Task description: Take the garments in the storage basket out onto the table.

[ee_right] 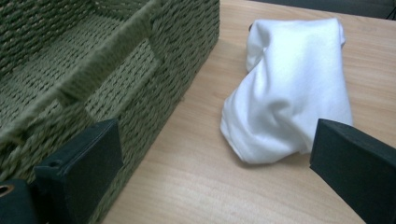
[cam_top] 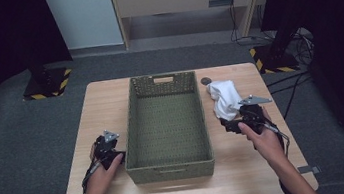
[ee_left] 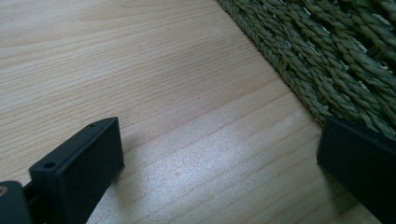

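Two tongs wide: right tongs (ee_right: 212, 177) near white cloth (ee_right: 292, 84), left tongs (ee_left: 219, 172) beside woven basket (cam_top: 137, 132) wall.

Light wood table (cam_top: 110, 105) on grey carpet: basket, cloth and one small disc on top.

Green woven basket (cam_top: 171, 165) sits centre, long axis near to far, hollow and open-topped, handle slot in the far and near walls. White cloth (cam_top: 224, 99) lies crumpled right of the basket, toward the far right corner, just beside the basket wall, a strip of bare wood between them. Small dark round disc (cam_top: 205, 80) lies on the wood just beyond the cloth, near the far edge. Left strip of the table is bare wood grain.
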`<action>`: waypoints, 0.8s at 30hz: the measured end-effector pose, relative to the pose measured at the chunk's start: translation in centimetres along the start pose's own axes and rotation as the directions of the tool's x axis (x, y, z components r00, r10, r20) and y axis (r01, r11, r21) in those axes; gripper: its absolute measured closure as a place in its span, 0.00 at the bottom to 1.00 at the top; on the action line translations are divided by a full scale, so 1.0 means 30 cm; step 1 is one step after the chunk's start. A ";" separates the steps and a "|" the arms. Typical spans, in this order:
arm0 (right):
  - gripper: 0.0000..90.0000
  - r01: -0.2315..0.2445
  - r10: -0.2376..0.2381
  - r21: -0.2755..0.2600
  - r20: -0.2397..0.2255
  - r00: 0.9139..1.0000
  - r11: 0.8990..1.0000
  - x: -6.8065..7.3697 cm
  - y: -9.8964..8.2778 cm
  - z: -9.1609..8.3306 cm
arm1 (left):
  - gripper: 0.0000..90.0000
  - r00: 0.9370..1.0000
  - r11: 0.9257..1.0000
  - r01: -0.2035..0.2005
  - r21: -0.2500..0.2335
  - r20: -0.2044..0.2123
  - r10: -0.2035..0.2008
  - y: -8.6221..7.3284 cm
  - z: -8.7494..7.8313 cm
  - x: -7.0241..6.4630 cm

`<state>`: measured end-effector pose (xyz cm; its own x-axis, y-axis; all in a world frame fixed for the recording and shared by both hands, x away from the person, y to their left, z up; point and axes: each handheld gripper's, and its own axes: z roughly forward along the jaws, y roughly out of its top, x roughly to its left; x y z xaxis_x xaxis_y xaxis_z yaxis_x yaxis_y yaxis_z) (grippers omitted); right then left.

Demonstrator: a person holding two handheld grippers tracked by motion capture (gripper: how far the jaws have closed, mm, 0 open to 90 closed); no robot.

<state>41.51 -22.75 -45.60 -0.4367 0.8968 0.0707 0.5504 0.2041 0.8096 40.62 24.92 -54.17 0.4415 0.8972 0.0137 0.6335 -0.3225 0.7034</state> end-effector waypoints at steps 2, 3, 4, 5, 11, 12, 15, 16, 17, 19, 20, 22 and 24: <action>0.03 -0.001 0.001 -0.002 -0.003 1.000 1.000 0.006 -0.015 -0.007 | 0.00 1.000 1.000 0.000 0.000 0.000 0.000 0.000 0.000 0.000; 0.03 -0.002 0.002 0.001 -0.004 1.000 1.000 0.008 -0.023 -0.010 | 0.00 1.000 1.000 0.000 0.000 0.000 0.000 0.000 0.000 0.000; 0.03 -0.004 0.004 0.003 -0.006 1.000 1.000 0.010 -0.031 -0.013 | 0.00 1.000 1.000 0.000 0.000 0.000 0.000 0.000 0.000 0.000; 0.03 -0.003 0.003 0.005 -0.005 1.000 1.000 0.012 -0.038 -0.015 | 0.00 1.000 1.000 0.000 0.000 0.000 0.000 0.000 0.000 0.000; 0.03 -0.002 0.002 0.020 -0.009 1.000 1.000 0.019 -0.078 -0.021 | 0.00 1.000 1.000 0.000 0.000 0.000 0.000 0.000 0.000 0.000; 0.03 0.000 0.001 0.020 -0.009 1.000 1.000 0.020 -0.084 -0.023 | 0.00 1.000 1.000 0.000 0.000 0.000 0.000 0.000 0.000 0.000; 0.03 -0.002 0.002 0.027 -0.011 1.000 1.000 0.024 -0.099 -0.027 | 0.00 1.000 1.000 0.000 0.000 0.000 0.000 0.000 0.000 0.000; 0.03 -0.003 0.003 0.031 -0.013 1.000 1.000 0.025 -0.104 -0.028 | 0.00 1.000 1.000 0.000 0.000 0.000 0.000 0.000 0.000 0.000; 0.03 -0.003 0.003 0.031 -0.013 1.000 1.000 0.025 -0.104 -0.028 | 0.00 1.000 1.000 0.000 0.000 0.000 0.000 0.000 0.000 0.000; 0.03 -0.006 0.006 0.036 -0.014 1.000 0.999 0.028 -0.121 -0.032 | 0.00 1.000 1.000 0.000 0.000 0.000 0.000 0.000 0.000 0.000; 0.03 -0.005 0.005 0.036 -0.015 1.000 0.999 0.028 -0.126 -0.033 | 0.00 1.000 1.000 0.000 0.000 0.000 0.000 0.000 0.000 0.000; 0.03 -0.006 0.007 0.037 -0.016 1.000 0.999 0.030 -0.133 -0.034 | 0.00 1.000 1.000 0.000 0.000 0.000 0.000 0.000 0.000 0.000; 0.03 -0.004 0.004 0.045 -0.016 1.000 0.999 0.031 -0.143 -0.034 | 0.00 1.000 1.000 0.000 0.000 0.000 0.000 0.000 0.000 0.000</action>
<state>38.00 -23.20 -48.41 -0.4454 0.8915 0.0834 0.5836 0.2185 0.7821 40.62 24.91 -54.17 0.4414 0.8972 0.0137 0.6334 -0.3224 0.7034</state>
